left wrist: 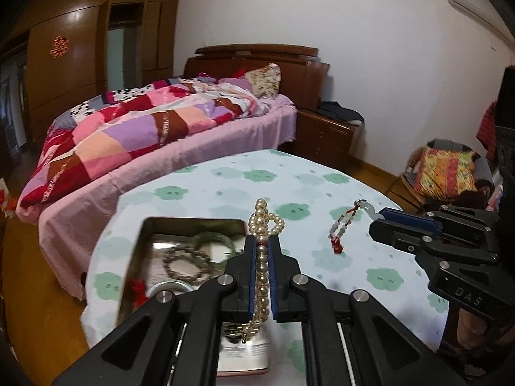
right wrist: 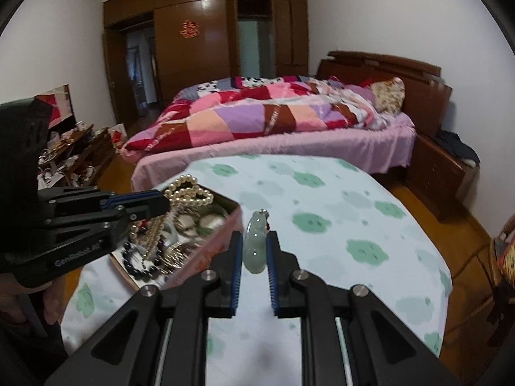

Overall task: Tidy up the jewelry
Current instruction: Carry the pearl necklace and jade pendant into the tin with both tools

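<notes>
Left view, room: table (left wrist: 289, 173) under flowered cloth is sitting lower centre, bed (left wrist: 145, 128) behind.
Left view, grip: left gripper (left wrist: 261, 251) is clamping pearls (left wrist: 262, 276), above tin (left wrist: 193, 225).
Right view, grip: right gripper (right wrist: 254, 251) is pinching jade pendant (right wrist: 256, 244), centre frame, tin (right wrist: 236, 209) at left.

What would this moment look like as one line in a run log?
left hand-held gripper: shut on pearl necklace | right hand-held gripper: shut on jade pendant | jewelry tin: open, on table
</notes>
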Demonstrator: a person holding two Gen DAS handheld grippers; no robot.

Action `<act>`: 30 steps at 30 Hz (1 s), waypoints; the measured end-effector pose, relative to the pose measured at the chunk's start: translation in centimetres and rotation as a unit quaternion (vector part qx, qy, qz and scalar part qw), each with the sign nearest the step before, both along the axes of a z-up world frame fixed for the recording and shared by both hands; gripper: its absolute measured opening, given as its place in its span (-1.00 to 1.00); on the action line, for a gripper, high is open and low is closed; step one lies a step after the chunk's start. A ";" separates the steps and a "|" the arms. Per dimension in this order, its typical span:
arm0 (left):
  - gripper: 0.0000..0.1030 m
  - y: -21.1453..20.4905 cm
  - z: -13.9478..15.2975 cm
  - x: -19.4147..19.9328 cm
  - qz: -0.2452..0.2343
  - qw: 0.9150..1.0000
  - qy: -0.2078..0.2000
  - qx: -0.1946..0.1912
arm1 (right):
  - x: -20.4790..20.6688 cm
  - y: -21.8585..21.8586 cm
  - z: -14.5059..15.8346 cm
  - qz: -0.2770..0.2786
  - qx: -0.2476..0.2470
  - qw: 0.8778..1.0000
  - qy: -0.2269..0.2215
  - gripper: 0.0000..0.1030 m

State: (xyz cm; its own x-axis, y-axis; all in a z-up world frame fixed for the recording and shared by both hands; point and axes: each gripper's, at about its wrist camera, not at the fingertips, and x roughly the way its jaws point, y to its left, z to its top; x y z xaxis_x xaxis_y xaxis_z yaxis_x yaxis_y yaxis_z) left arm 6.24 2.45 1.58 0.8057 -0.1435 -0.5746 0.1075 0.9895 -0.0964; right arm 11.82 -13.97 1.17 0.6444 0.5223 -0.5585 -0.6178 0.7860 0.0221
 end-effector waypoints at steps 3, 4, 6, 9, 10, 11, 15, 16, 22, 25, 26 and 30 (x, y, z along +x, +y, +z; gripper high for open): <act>-0.89 1.2 0.3 -0.2 0.016 1.000 -0.005 0.001 | -0.1 1.2 0.4 0.015 0.001 1.000 -0.007 -0.67; -0.89 1.7 0.3 -0.3 0.023 1.000 -0.006 0.001 | -0.1 1.6 0.4 0.020 0.001 1.000 -0.009 -0.67; -0.89 2.4 0.3 -0.4 0.031 0.999 -0.007 0.000 | -0.2 2.4 0.7 0.029 0.002 0.999 -0.012 -0.67; -0.89 3.4 0.0 -0.4 0.043 0.999 -0.004 -0.002 | -0.2 3.6 0.8 0.043 0.003 0.999 -0.016 -0.67; -0.89 3.6 -0.1 -0.5 0.046 0.999 -0.003 -0.002 | -0.2 4.0 0.8 0.047 0.003 0.999 -0.016 -0.67; -0.89 3.9 -0.2 -0.5 0.050 0.999 -0.001 -0.002 | -0.2 4.4 0.9 0.051 0.003 0.999 -0.018 -0.67; -0.89 4.7 -0.6 -0.7 0.062 0.998 0.003 -0.001 | -0.4 5.8 0.8 0.067 0.003 0.998 -0.021 -0.67; -0.89 4.9 -0.8 -0.7 0.065 0.998 0.005 -0.002 | -0.4 6.0 0.7 0.070 0.003 0.997 -0.021 -0.67; -0.89 5.8 -1.6 -0.6 0.077 0.997 0.017 -0.005 | -0.5 7.5 -0.2 0.087 -0.001 0.996 -0.014 -0.67; -0.89 6.1 -2.2 -0.5 0.080 0.996 0.025 -0.006 | -0.8 8.0 -0.6 0.093 -0.005 0.996 -0.011 -0.67; -0.89 6.1 -2.3 -0.4 0.082 0.996 0.027 -0.006 | -0.8 8.2 -0.8 0.095 -0.006 0.995 -0.009 -0.67; -0.89 6.6 -3.1 -0.3 0.088 0.995 0.037 -0.009 | -0.9 8.8 -1.2 0.099 -0.011 0.995 -0.007 -0.67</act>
